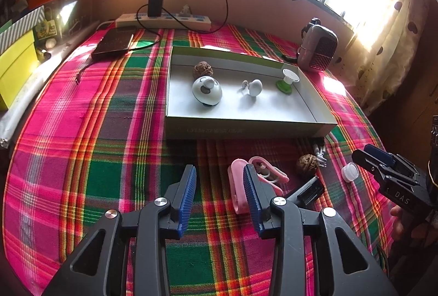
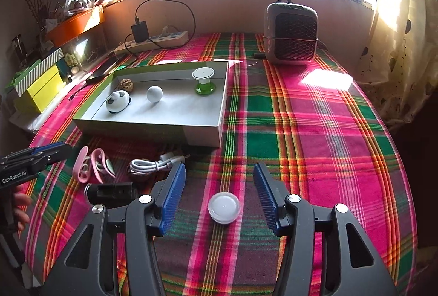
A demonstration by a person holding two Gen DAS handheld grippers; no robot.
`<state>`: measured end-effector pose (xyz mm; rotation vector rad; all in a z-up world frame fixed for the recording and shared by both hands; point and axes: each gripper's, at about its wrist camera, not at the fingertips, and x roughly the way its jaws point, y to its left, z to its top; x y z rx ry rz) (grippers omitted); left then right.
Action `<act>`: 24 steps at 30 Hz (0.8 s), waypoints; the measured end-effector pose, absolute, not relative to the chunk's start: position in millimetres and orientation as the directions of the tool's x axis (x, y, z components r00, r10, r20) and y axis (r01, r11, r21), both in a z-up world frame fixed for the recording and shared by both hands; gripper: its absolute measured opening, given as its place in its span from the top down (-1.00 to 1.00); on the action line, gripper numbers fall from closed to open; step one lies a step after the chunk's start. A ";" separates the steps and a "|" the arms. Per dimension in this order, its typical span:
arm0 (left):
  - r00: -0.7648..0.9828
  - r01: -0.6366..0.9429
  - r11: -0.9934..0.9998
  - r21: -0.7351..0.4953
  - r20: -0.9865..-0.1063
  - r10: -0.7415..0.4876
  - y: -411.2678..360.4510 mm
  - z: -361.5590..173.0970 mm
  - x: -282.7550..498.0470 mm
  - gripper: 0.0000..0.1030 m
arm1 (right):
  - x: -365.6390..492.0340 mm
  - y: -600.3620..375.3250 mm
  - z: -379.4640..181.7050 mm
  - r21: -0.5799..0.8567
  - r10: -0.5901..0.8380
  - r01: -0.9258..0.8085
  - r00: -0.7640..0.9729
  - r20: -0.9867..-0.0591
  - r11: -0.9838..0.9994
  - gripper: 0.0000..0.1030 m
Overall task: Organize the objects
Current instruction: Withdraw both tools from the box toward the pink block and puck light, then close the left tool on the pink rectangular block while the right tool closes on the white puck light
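Observation:
A shallow white box (image 1: 246,129) (image 2: 202,136) on the plaid cloth holds a panda-faced dome (image 1: 206,89) (image 2: 118,102), a white knob (image 1: 254,87) (image 2: 155,93), a green-and-white spool (image 1: 287,80) (image 2: 204,81) and a walnut (image 1: 202,70) (image 2: 126,84). In front of the box lie pink clips (image 1: 241,186) (image 2: 93,164), a second walnut (image 1: 308,163), a white cable (image 2: 153,164), a black block (image 1: 309,190) (image 2: 112,193) and a white round cap (image 1: 349,171) (image 2: 224,207). My left gripper (image 1: 220,175) is open and empty, its right finger beside the pink clips. My right gripper (image 2: 219,173) is open, with the cap lying between its fingers.
At the back stand a power strip with a charger (image 1: 164,18) (image 2: 153,40), a dark phone (image 1: 113,43), and a small grey heater (image 1: 317,48) (image 2: 291,33). Yellow and striped boxes (image 1: 16,69) (image 2: 38,82) and an orange planter (image 2: 74,25) line the left edge.

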<state>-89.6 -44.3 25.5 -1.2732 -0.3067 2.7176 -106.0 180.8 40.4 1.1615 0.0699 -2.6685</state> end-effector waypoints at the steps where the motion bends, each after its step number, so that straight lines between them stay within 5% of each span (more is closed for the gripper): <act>1: -0.636 -0.031 -0.971 -0.235 -0.745 0.201 -43.6 25.0 -88.5 0.34 | -104.1 181.9 37.8 0.043 -0.184 0.225 -0.656 -0.732 -0.973 -0.03; 24: -0.579 -0.059 -0.976 -0.211 -0.789 0.205 -19.9 9.0 -88.9 0.33 | -102.2 181.9 9.1 -0.007 -0.134 0.231 -0.591 -0.795 -0.973 -0.03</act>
